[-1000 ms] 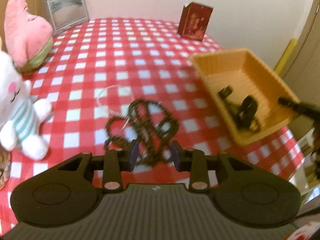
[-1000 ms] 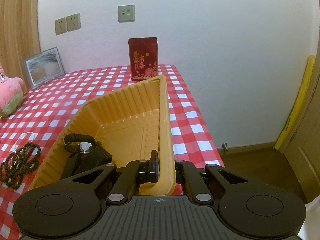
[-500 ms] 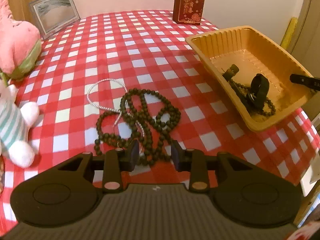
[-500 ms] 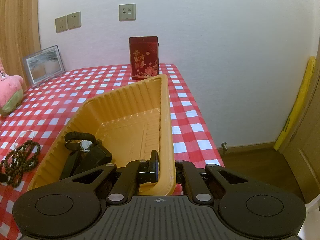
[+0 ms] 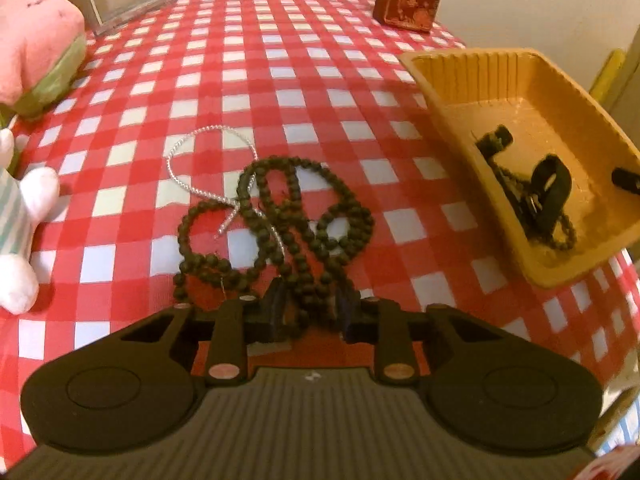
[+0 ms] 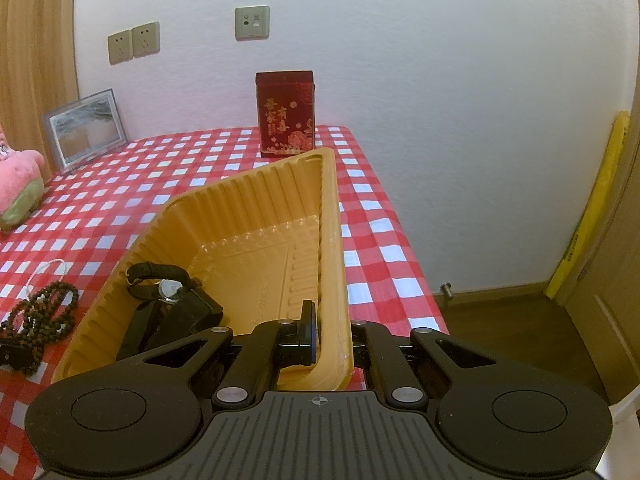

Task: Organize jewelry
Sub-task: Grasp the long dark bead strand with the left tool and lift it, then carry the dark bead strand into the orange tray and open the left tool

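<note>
Long strand of dark brown wooden beads [image 5: 288,224] lies in a tangled heap on the red-and-white checked tablecloth [image 5: 280,60], centre of the left wrist view, its nearest loops running down between the fingers of the left gripper [image 5: 312,308]. That gripper is spread apart, a finger each side of the strands, nothing pinched yet. Thin silver chain [image 5: 192,168] sits at 10 o'clock of the bead pile, one end threaded under and across the beads, touching them.

Step in hand, as I judge it: grab the bead strand for transfer. To do it well, close on several strands at once, low near the cloth, so the bundle does not slip out. Lift straight up and slowly; the silver chain may ride along or snag, so watch for it. A long strand will dangle, so carry it high enough to pass over the rim.

Orange ribbed plastic tray [image 5: 516,80] sits at 2 o'clock of the beads, well apart, tilted. It already holds a black strap watch [image 6: 160,284] and a short dark bead string [image 5: 560,236]. Right gripper [image 6: 328,332] is clamped on the tray's near wall, one finger inside, one outside. Keeping it steady gives an open drop target.

Further out: red patterned box [image 6: 285,114], picture frame [image 6: 86,130], pink plush toy [image 5: 36,44], white plush toy [image 5: 20,232].
</note>
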{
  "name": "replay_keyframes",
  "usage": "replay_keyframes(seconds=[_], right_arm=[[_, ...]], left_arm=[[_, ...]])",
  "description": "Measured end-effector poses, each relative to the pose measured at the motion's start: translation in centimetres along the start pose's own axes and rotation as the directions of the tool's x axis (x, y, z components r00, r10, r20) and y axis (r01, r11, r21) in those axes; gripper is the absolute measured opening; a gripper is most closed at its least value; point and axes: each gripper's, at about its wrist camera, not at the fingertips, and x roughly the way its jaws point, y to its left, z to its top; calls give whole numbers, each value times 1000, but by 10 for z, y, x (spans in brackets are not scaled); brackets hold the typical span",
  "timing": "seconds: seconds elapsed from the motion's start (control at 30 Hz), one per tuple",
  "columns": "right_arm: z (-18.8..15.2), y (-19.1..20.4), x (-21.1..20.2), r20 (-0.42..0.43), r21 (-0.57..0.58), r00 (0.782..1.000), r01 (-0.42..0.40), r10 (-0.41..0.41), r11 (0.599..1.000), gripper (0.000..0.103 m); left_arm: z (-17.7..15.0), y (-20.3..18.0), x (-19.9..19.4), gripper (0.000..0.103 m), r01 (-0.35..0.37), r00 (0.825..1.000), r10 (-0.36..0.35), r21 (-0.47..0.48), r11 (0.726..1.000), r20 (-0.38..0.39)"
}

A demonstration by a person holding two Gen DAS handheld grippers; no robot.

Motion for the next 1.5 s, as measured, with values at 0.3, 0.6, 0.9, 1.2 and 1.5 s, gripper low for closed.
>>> replay_keyframes(seconds=[0.3,0.6,0.9,1.2,1.5], right_arm=[[0,0,0,0,0,1000,1,-1,1000,5],[0,0,1,0,4,1000,2,-2,1000,5],[0,-1,1,2,8,1000,2,-2,1000,5],[-1,-1,1,4,8,1000,3,-3,1000,5],[-1,0,0,4,7,1000,3,-3,1000,5]], left_arm=[[-1,-12,5,12,-40,998,38,51,998,50],[7,-6,-11,6,38,998,-40,37,999,52],[51,7,-81,6,45,980,-61,89,995,190],[108,18,-157,6,46,938,-98,161,986,332],[160,8,-220,6,88,873,-186,230,969,450]])
